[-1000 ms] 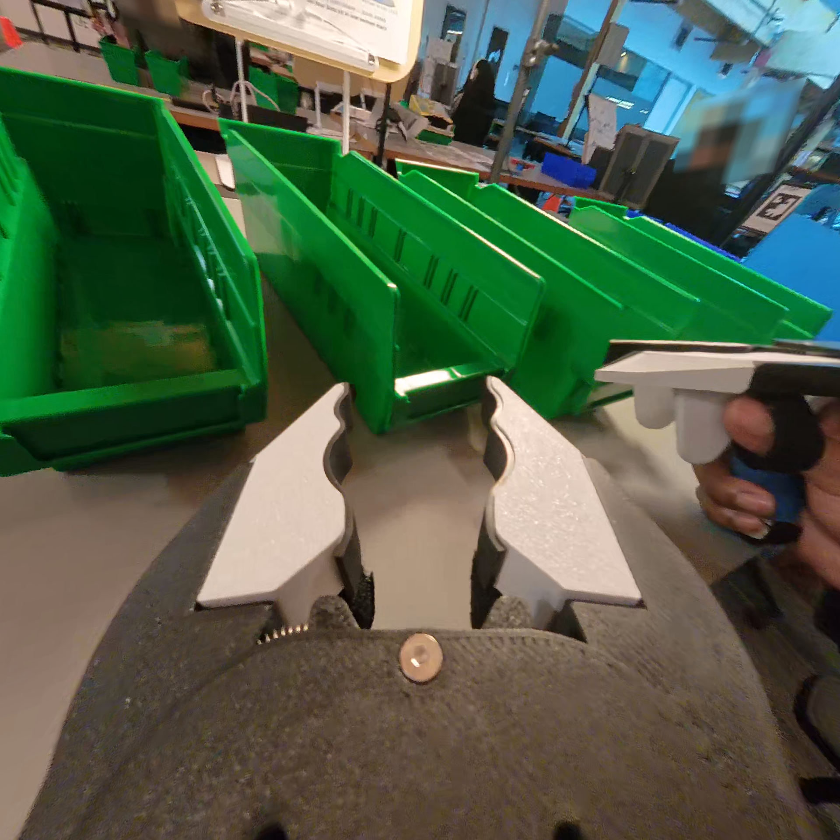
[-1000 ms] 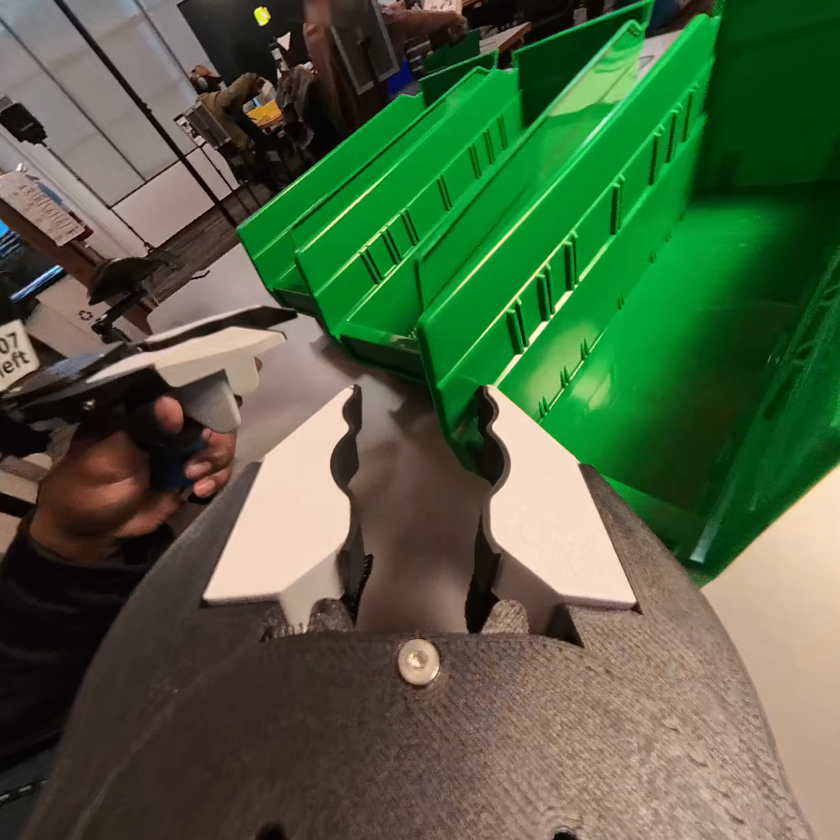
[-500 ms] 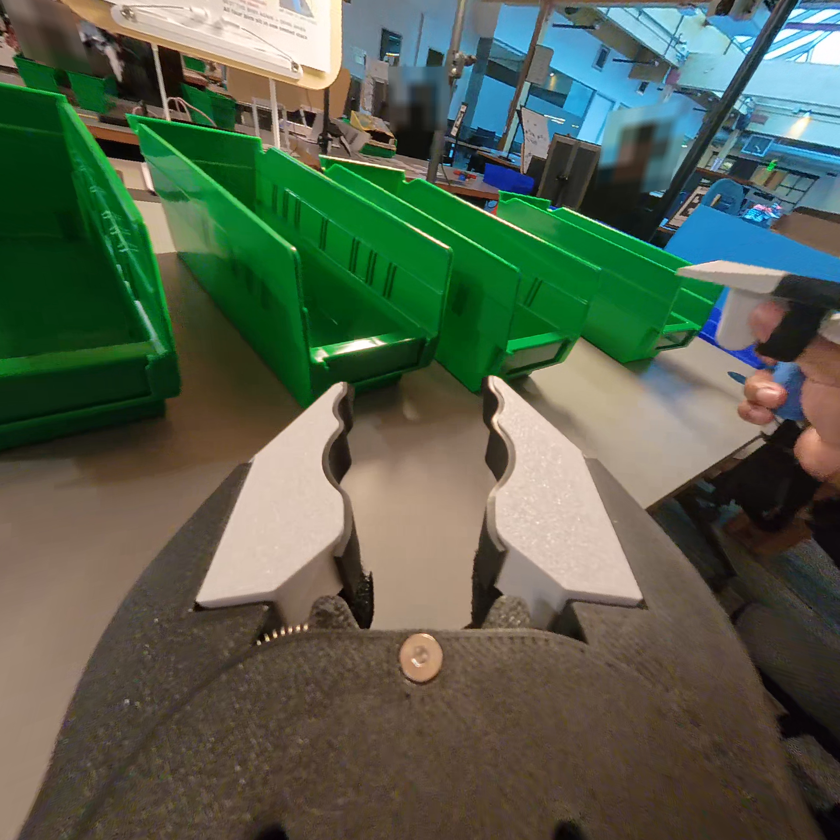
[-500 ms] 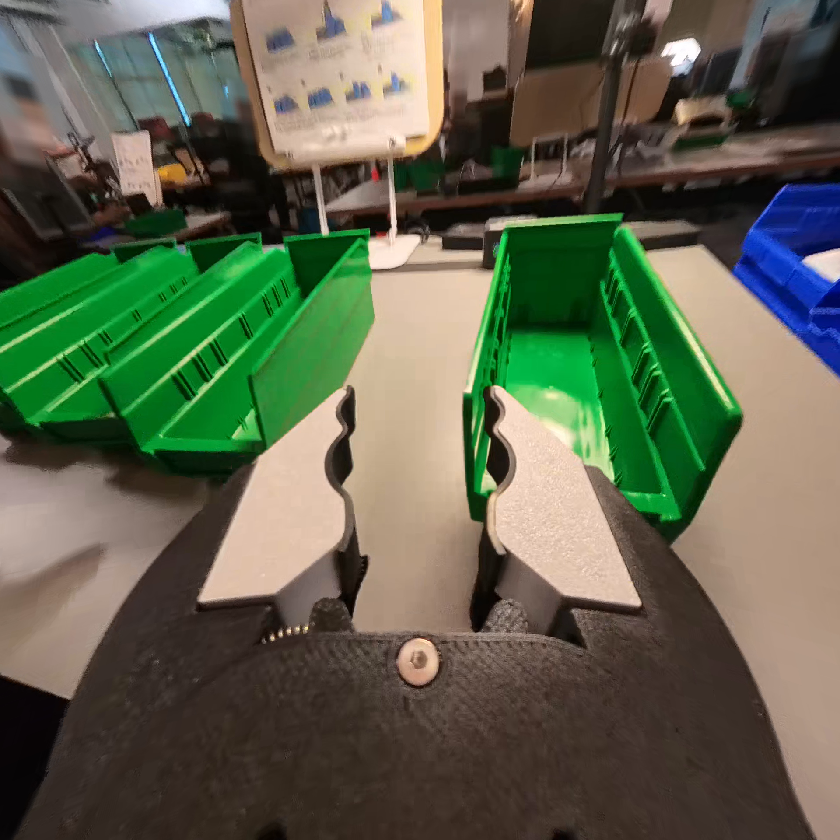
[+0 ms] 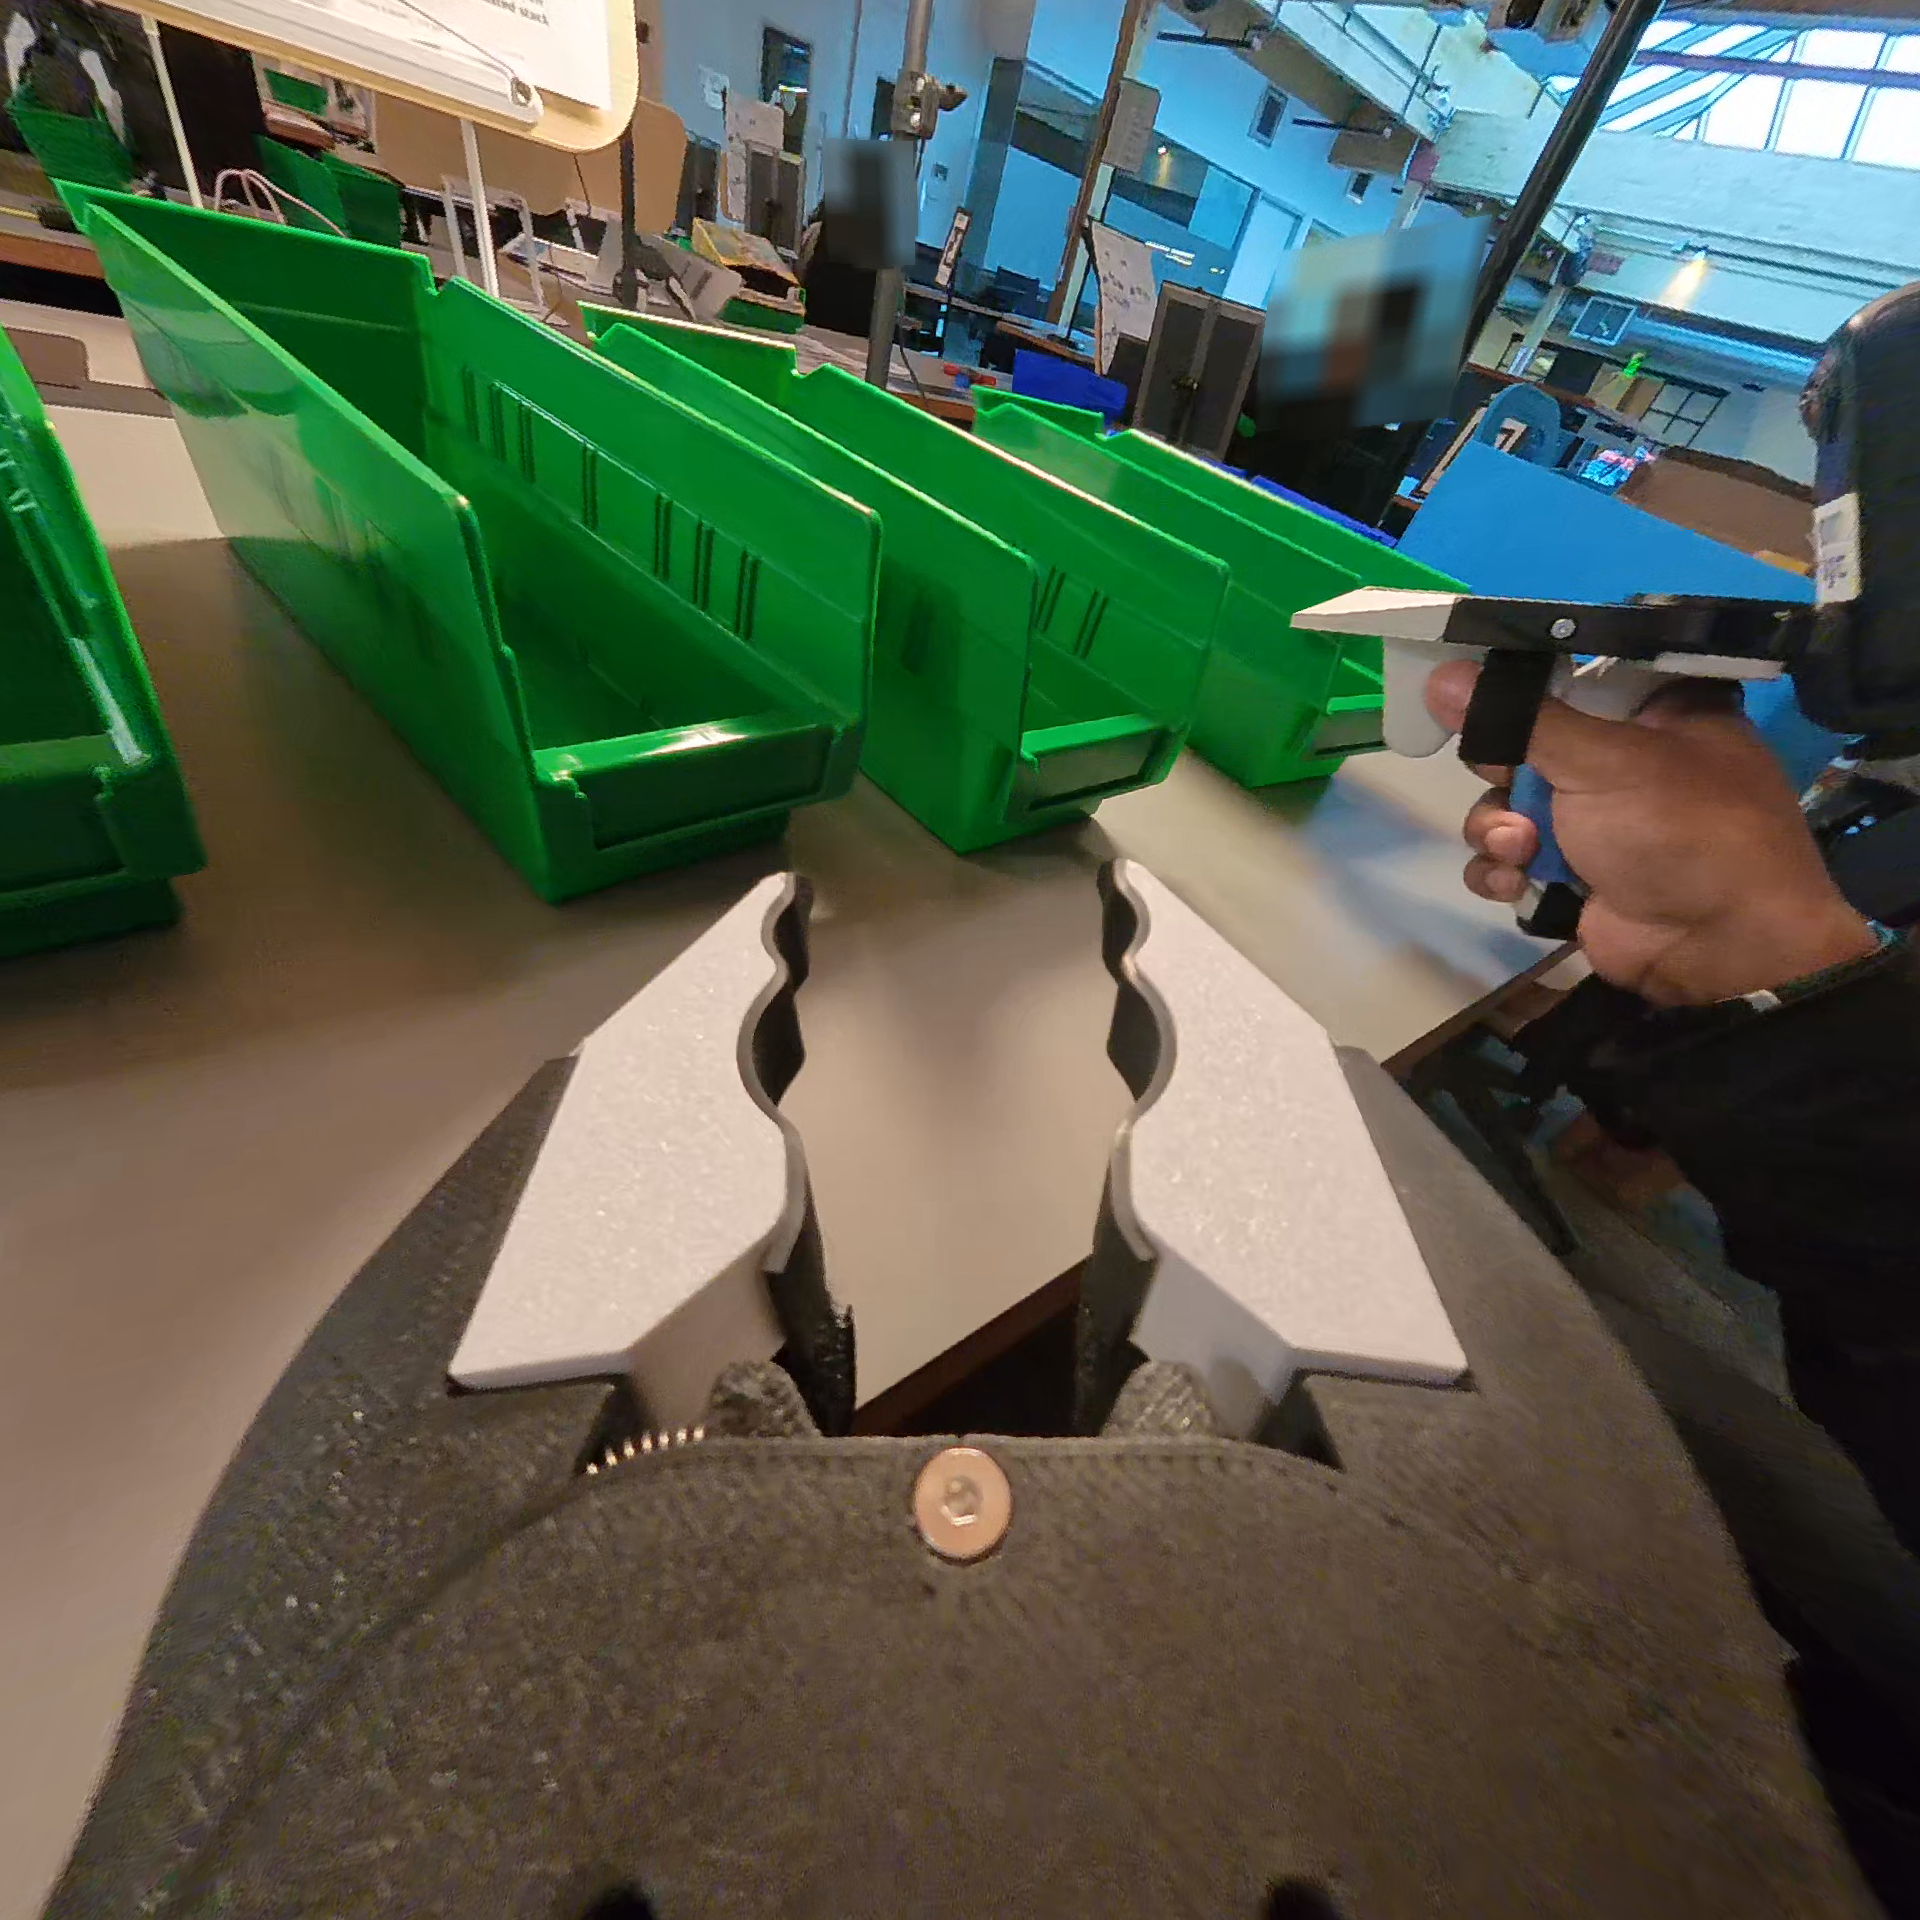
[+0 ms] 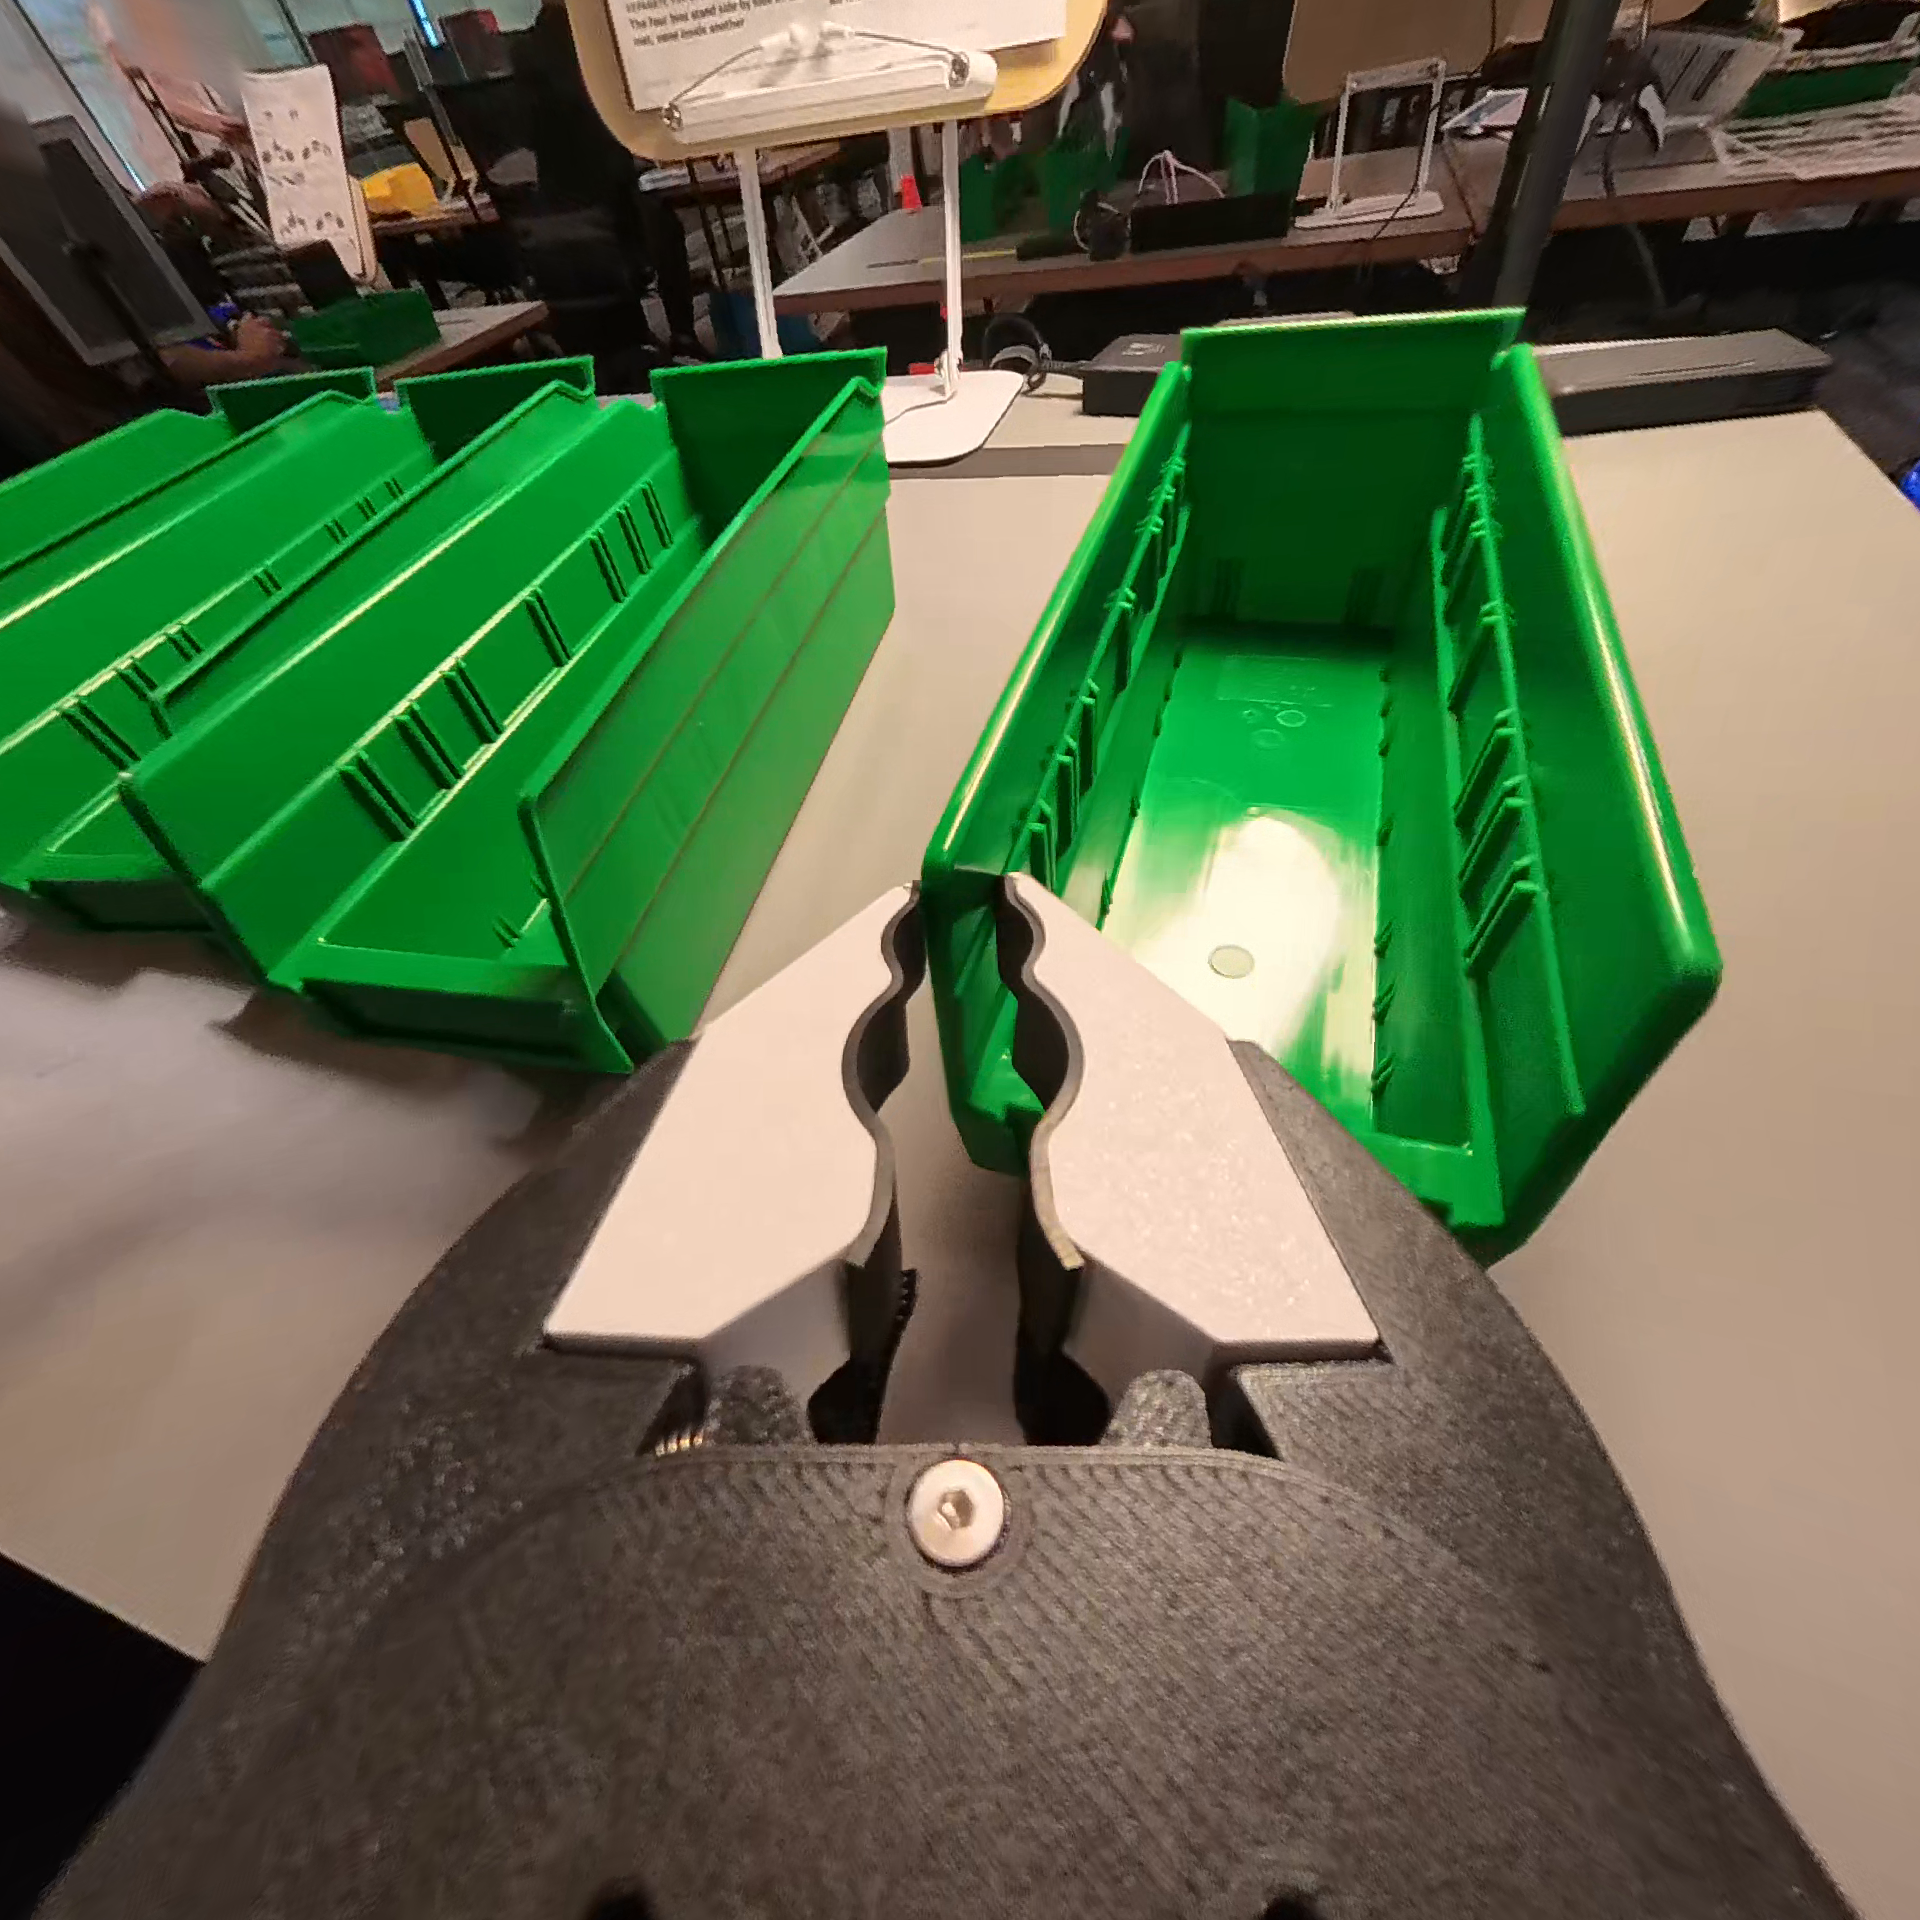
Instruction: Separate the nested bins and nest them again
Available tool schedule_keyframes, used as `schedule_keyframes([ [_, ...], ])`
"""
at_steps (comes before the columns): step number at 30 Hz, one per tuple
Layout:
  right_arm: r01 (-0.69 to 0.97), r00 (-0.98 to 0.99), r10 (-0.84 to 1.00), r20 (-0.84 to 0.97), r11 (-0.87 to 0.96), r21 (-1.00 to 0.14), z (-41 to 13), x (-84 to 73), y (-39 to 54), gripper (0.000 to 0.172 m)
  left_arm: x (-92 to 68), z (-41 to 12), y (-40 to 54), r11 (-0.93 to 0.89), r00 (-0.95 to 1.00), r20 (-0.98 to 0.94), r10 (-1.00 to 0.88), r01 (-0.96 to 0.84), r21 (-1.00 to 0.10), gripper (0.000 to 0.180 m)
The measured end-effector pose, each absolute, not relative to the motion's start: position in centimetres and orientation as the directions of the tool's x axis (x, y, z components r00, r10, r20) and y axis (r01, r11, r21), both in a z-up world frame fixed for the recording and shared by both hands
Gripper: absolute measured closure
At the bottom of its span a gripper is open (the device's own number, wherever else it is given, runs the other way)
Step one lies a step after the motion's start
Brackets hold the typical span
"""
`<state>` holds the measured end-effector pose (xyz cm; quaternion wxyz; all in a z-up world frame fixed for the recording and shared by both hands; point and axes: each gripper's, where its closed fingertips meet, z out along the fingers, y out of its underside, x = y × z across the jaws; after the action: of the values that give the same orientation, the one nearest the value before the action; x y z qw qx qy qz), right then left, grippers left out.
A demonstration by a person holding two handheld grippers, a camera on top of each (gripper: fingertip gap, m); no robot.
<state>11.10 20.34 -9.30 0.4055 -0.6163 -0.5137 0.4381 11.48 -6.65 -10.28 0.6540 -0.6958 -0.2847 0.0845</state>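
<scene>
- Right gripper [image 6: 961, 904]: jaws pinching the near-left corner of the lone green bin [image 6: 1299, 810], one finger outside the side wall, one inside, both pressed on it.
- Lone bin sits on the grey worktop [image 6: 966, 644], right of the others; long axis runs away from the right wrist cam, tall back wall at the far end, low open front twd the gripper. Looks slightly tilted, not sure.
- Row of three green bins [image 6: 447, 707] side by side, left of it, a strip of worktop between; long axes parallel, angled away to the right, low fronts near.
- Left gripper [image 5: 951, 894]: jaws spread, nothing between, over bare worktop in front of the row.
</scene>
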Motion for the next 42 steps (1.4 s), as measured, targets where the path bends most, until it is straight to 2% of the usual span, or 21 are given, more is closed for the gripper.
schedule_keyframes([
  [2,0.269,0.096,0.984,-0.148,-0.169,-0.948,-9.2,11.2,20.1,0.159,12.1,-9.8,-6.4,0.043,0.833,0.276,0.48,0.292,-0.955,0.123],
  [5,0.242,0.122,0.966,-0.229,-0.252,-0.937,-8.5,12.8,19.6,0.117,13.8,-8.1,-5.8,0.153,0.852,0.354,0.386,0.319,-0.935,0.114],
  [6,0.213,0.117,0.96,-0.255,-0.275,-0.938,-7.8,13.7,19.0,0.11,14.5,-7.3,-5.6,0.215,0.857,0.394,0.331,0.338,-0.916,0.111],
  [8,0.122,0.056,0.945,-0.322,-0.326,-0.937,-6.0,15.6,16.6,0.098,16.1,-5.2,-5.3,0.359,0.862,0.473,0.181,0.39,-0.848,0.105],
  [10,0.006,-0.085,0.905,-0.416,-0.417,-0.909,-3.8,17.2,13.0,0.09,17.8,-3.3,-4.9,0.476,0.845,0.535,-0.007,0.474,-0.741,0.103],
  [13,-0.153,-0.389,0.718,-0.577,-0.668,-0.728,0.1,19.7,7.4,0.083,20.2,-1.6,-4.1,0.529,0.774,0.571,-0.273,0.617,-0.583,0.1],
  [16,-0.153,-0.624,0.452,-0.638,-0.871,-0.467,2.3,21.3,3.7,0.075,22.7,-1.4,-2.8,0.507,0.744,0.549,-0.381,0.665,-0.549,0.094],
  [17,-0.135,-0.671,0.387,-0.632,-0.903,-0.409,2.6,21.4,3.0,0.075,23.0,-1.2,-2.8,0.532,0.758,0.535,-0.373,0.647,-0.546,0.092],
  [20,-0.116,-0.733,0.311,-0.605,-0.934,-0.339,3.0,21.7,2.3,0.074,22.4,-1.0,-4.5,0.622,0.827,0.491,-0.273,0.541,-0.566,0.094],
  [23,-0.14,-0.767,0.317,-0.558,-0.931,-0.336,3.6,22.5,1.6,0.074,22.0,-0.5,-6.6,0.677,0.837,0.475,-0.272,0.517,-0.524,0.097],
  [27,-0.26,-0.767,0.403,-0.499,-0.907,-0.332,4.7,23.6,2.4,0.076,24.4,-1.7,-4.8,0.595,0.839,0.455,-0.297,0.536,-0.599,0.094],
  [29,-0.252,-0.772,0.412,-0.483,-0.897,-0.363,4.9,23.5,1.9,0.077,24.5,-1.7,-4.6,0.605,0.845,0.452,-0.286,0.525,-0.599,0.094],
  [34,-0.169,-0.836,0.317,-0.448,-0.925,-0.34,5.4,24.0,0.8,0.083,25.3,-2.2,-3.3,0.52,0.811,0.467,-0.351,0.584,-0.624,0.087],
  [37,-0.214,-0.835,0.354,-0.422,-0.914,-0.344,6.1,24.7,0.9,0.084,25.7,-2.3,-3.2,0.487,0.756,0.493,-0.43,0.655,-0.578,0.085],
  [39,-0.203,-0.847,0.341,-0.408,-0.917,-0.344,6.6,25.1,0.4,0.084,25.5,-2.3,-3.7,0.454,0.677,0.521,-0.52,0.736,-0.502,0.084],
  [42,-0.192,-0.854,0.336,-0.396,-0.912,-0.361,7.1,25.5,-0.3,0.094,25.6,-2.6,-4.3,0.416,0.596,0.531,-0.602,0.802,-0.429,0.084],
])
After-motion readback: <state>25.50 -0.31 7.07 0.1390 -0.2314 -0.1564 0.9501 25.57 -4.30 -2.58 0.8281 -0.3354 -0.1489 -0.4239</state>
